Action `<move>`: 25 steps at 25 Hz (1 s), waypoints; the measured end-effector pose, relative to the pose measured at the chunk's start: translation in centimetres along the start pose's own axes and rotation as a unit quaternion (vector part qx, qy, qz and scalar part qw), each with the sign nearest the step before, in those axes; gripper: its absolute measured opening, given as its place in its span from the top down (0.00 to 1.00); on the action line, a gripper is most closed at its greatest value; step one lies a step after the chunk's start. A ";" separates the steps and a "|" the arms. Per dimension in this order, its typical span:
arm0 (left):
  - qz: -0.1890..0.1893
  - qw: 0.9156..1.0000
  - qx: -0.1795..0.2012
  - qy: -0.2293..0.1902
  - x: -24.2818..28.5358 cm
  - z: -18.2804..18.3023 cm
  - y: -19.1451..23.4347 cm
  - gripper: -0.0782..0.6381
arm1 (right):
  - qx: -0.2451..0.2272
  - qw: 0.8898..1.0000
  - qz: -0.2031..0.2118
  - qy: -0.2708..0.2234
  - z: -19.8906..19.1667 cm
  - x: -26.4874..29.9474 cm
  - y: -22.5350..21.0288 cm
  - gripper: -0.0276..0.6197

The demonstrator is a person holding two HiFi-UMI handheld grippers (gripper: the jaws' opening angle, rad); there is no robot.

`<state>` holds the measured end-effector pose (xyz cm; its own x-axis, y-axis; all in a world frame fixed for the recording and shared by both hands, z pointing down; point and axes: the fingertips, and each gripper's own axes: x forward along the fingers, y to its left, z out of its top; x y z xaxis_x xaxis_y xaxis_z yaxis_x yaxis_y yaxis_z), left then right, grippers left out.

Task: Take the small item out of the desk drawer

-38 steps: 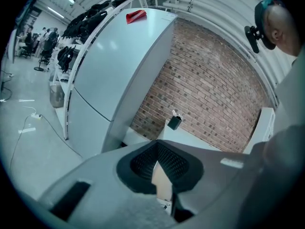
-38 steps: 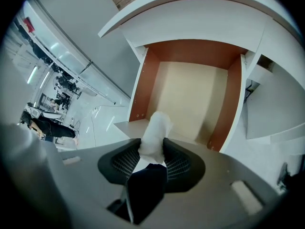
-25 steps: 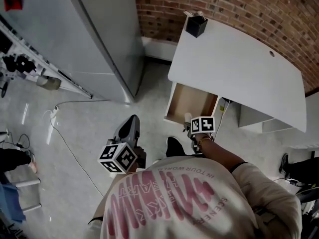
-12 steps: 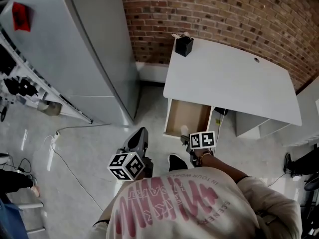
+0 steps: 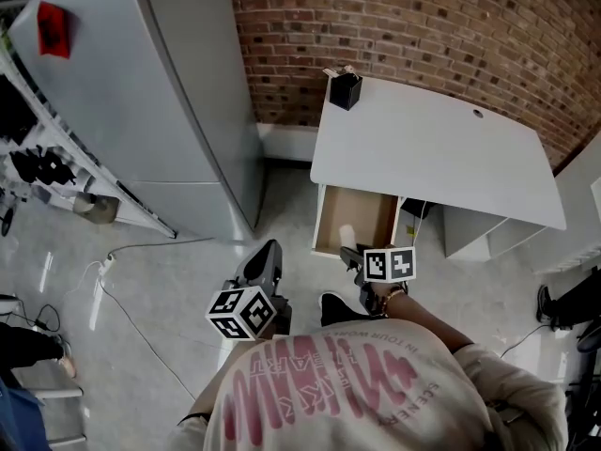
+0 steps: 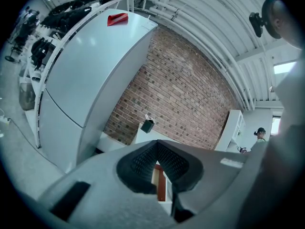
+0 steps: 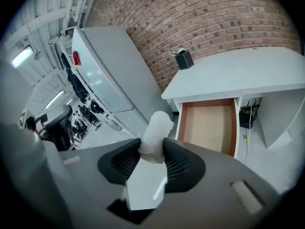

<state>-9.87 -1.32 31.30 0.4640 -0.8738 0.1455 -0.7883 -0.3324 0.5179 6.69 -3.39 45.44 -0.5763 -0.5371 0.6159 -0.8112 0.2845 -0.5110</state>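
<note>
Small white item [image 7: 153, 137] gripped in the right fingers [image 7: 183, 166], held clear of the open drawer [image 7: 209, 125].
Its long axis runs along the fingers, tip poking past them. Drawer lies ahead and below, under the table [image 7: 238, 70], and looks bare. Left fingers [image 6: 143, 163] closed on nothing, farther from the drawer.

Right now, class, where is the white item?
In the right gripper view the item sits centre, clamped in the right gripper, with the open drawer just beyond on the right under the desk.
</note>
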 end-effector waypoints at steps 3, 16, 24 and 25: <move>-0.005 1.000 0.008 -0.003 -0.6 -0.1 -0.3 0.88 | -0.001 1.000 0.011 -0.017 0.4 -0.7 1.0 0.72; -0.003 1.000 0.016 -0.013 -2.0 -0.4 -1.1 0.88 | -0.046 0.994 0.050 -0.083 3.9 -4.2 5.5 0.71; -0.004 0.999 0.030 -0.019 -1.0 0.2 -2.6 0.88 | -0.071 0.989 0.079 -0.107 6.5 -5.5 6.8 0.70; -0.001 0.999 0.032 -0.022 -0.8 0.4 -2.7 0.88 | -0.073 0.988 0.081 -0.109 6.8 -5.6 6.7 0.70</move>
<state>-8.29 0.15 29.46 0.4495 -0.8869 0.1068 -0.8119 -0.3558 0.4627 5.15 -3.92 34.50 -0.6775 -0.6285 0.3820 -0.7250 0.4831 -0.4909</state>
